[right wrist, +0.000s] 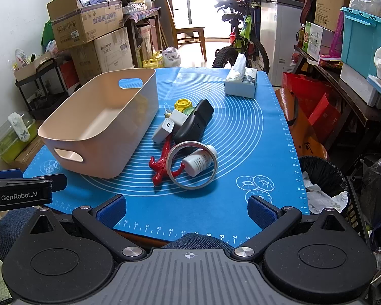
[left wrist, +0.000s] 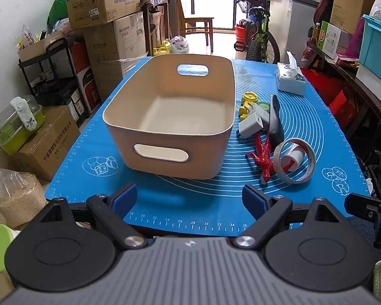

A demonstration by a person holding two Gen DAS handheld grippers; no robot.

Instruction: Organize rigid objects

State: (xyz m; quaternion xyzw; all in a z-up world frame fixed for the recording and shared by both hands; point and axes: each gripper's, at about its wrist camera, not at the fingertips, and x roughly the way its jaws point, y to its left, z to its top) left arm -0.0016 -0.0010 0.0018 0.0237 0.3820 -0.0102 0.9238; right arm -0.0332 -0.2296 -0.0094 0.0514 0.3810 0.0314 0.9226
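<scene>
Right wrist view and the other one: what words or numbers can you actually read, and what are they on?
"GenRobot.AI": on the left gripper, seen from the right wrist.
"38", "40", "42", "44", "46", "52", "54": ruler marks on the blue mat.
"18" to "36", even numbers: same mat, left wrist view.
White bottle print: too small.
Cardboard box print: mirrored, unreadable.

Before me on my blue mat, an empty beige plastic bin with cut-out handles, beside its right wall a touching cluster, white charger cube, black oval case, yellow toy piece, red plastic figure, grey tape ring around a tipped white bottle.
</scene>
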